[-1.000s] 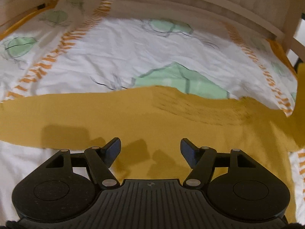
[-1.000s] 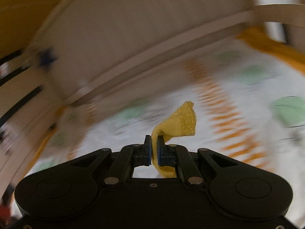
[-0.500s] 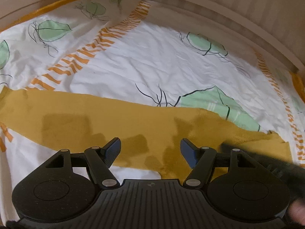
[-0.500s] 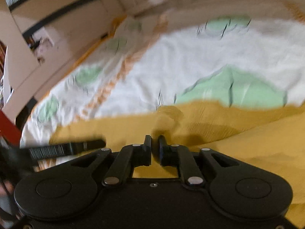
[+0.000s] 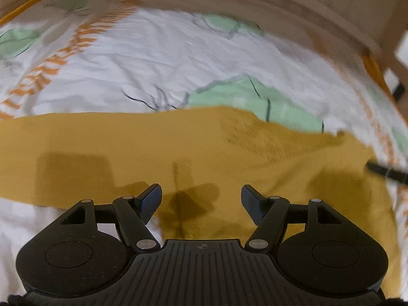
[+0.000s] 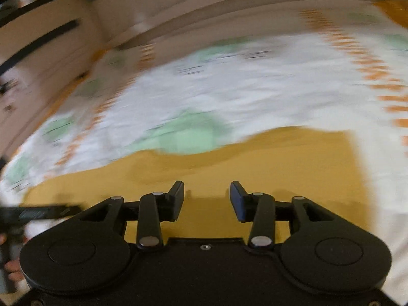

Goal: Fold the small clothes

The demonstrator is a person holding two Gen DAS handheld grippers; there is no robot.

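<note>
Spread flat on the white bedsheet printed with green leaves and orange dashes (image 5: 158,58), a mustard-yellow knitted garment (image 5: 158,148), long axis running side to side across both views; lying directly ahead of and beneath both tongs, not to either flank. Left gripper (image 5: 201,201) spread wide and empty, poised above the near hem where yellow cloth gives way to white sheet at lower left. Right gripper (image 6: 206,199) parted to a middling gap, jaws having just been opening, nothing between them, only flat yellow cloth showing behind the gap. Judged from this, a corner just laid down and let go, next move likely a fresh pinch on an edge; neither hand clearly nearer, each standing over its own half, left nearer the left stretch, right nearer the squared right end. Seen only from the left wrist: a raised, rumpled patch of coarser knit toward the right of the garment, its ragged far tip, and a dark sliver of the other tool at the right border. Seen only from the right wrist: the straight right-hand edge and corner of the cloth, the other tool's dark finger at far left, and fingertips of a hand (image 6: 11,267) low on that border; much of this view smeared by blur.
</note>
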